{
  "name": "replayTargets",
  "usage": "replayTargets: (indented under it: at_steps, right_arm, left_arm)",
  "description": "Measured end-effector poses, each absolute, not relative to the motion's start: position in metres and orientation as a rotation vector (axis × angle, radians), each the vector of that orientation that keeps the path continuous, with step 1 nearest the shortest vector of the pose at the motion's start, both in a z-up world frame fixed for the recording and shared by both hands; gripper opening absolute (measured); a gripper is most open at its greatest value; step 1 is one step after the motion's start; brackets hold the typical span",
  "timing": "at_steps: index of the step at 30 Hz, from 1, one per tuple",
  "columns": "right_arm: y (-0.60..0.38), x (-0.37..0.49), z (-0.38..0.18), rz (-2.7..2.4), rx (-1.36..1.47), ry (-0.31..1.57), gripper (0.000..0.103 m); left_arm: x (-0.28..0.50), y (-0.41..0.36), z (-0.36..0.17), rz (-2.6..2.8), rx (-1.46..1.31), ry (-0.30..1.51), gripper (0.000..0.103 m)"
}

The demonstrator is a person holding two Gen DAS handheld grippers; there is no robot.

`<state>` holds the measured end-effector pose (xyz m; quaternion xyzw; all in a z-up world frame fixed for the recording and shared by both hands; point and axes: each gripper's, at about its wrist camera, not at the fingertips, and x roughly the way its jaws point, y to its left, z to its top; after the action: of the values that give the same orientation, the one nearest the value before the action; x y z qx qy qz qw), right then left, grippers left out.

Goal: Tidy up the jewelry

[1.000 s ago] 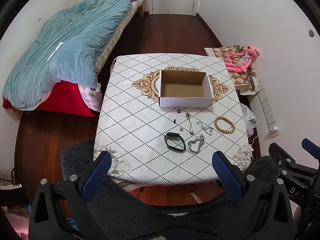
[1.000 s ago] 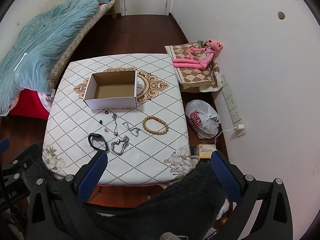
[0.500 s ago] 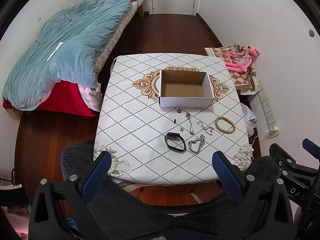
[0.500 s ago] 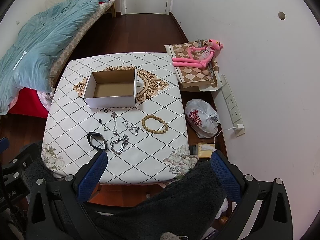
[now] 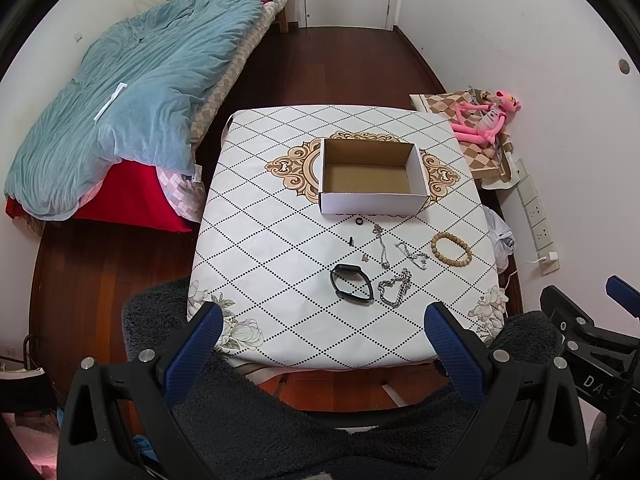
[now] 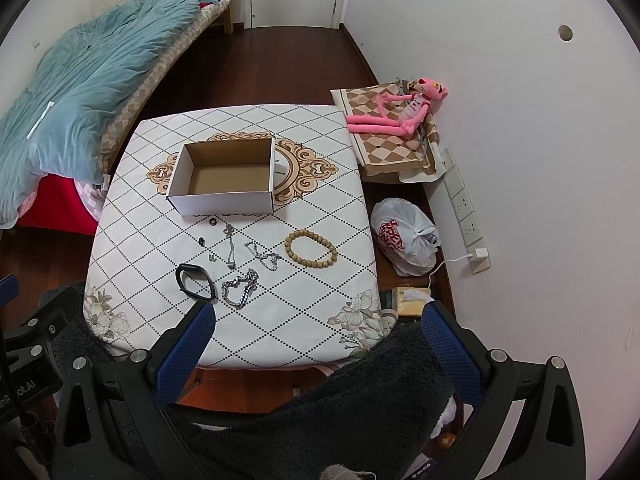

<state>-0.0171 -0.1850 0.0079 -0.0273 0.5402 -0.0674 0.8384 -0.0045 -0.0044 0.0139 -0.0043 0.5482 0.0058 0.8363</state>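
Observation:
An empty white cardboard box stands open in the middle of the patterned table. In front of it lie a wooden bead bracelet, a black band, a heavy silver chain, two thinner silver chains, and small rings. My left gripper and right gripper hang open above the table's near edge, high over the jewelry, holding nothing.
A bed with a blue quilt lies to the left. A pink plush toy on a checkered cushion, a white plastic bag and wall sockets line the right wall. Dark fluffy fabric fills the foreground.
Both views have shifted only slightly; the jewelry and box lie where they were.

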Motion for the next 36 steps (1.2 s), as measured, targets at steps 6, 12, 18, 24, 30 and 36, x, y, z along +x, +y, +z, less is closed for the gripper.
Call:
replayTargets:
  at_steps: [6, 12, 18, 24, 30, 36]
  right_arm:
    - [-0.183, -0.018, 0.006, -0.146, -0.060, 1.150, 0.103]
    - [-0.182, -0.017, 0.008, -0.148, -0.065, 1.147, 0.103]
    - [-0.183, -0.016, 0.007, -0.151, -0.060, 1.145, 0.103]
    - [-0.194, -0.001, -0.011, -0.168, -0.025, 1.163, 0.103]
    - [-0.208, 0.029, -0.057, -0.208, 0.012, 1.219, 0.103]
    - [-0.225, 0.062, -0.110, -0.254, 0.024, 1.290, 0.103]
  left_arm:
    - [-0.004, -0.004, 0.011, 0.009, -0.013, 1.163, 0.103]
    - [-0.004, -0.005, 0.009, 0.006, -0.018, 1.162, 0.103]
    - [-0.003, -0.004, 0.003, 0.000, -0.020, 1.161, 0.103]
    - [0.018, 0.001, -0.019, 0.034, -0.001, 1.146, 0.103]
    - [0.052, 0.007, -0.064, 0.075, 0.047, 1.186, 0.103]
    - [0.076, 0.008, -0.113, 0.085, 0.071, 1.272, 0.103]
